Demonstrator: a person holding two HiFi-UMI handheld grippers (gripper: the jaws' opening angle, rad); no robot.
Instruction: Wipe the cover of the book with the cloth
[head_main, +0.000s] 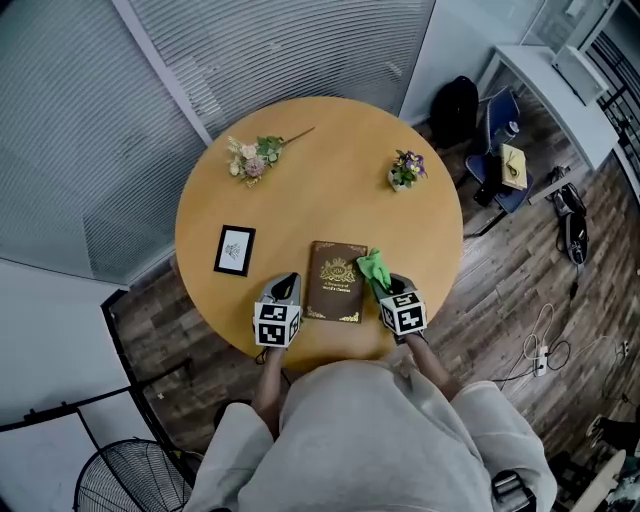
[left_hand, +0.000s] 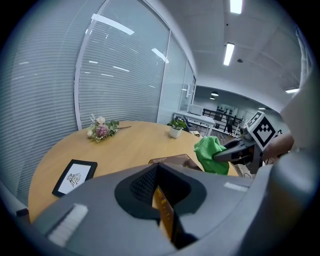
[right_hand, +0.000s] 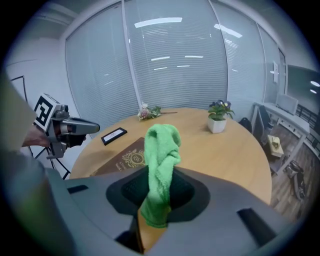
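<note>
A brown book (head_main: 336, 281) with a gold emblem lies closed on the round wooden table (head_main: 320, 200), near its front edge. My right gripper (head_main: 388, 287) hovers at the book's right edge, shut on a green cloth (head_main: 374, 268) that sticks up out of its jaws. In the right gripper view the cloth (right_hand: 161, 150) stands bunched above the jaws, with the book (right_hand: 125, 158) lying beyond to the left. My left gripper (head_main: 286, 285) sits just left of the book, jaws closed together and holding nothing. The left gripper view shows the book (left_hand: 175, 161) ahead and the cloth (left_hand: 209, 153) at right.
A small black picture frame (head_main: 235, 249) lies left of the book. A dried flower bunch (head_main: 254, 158) rests at the table's far left, a small potted plant (head_main: 405, 172) at far right. A glass wall with blinds stands behind; a chair (head_main: 500, 160) stands off right.
</note>
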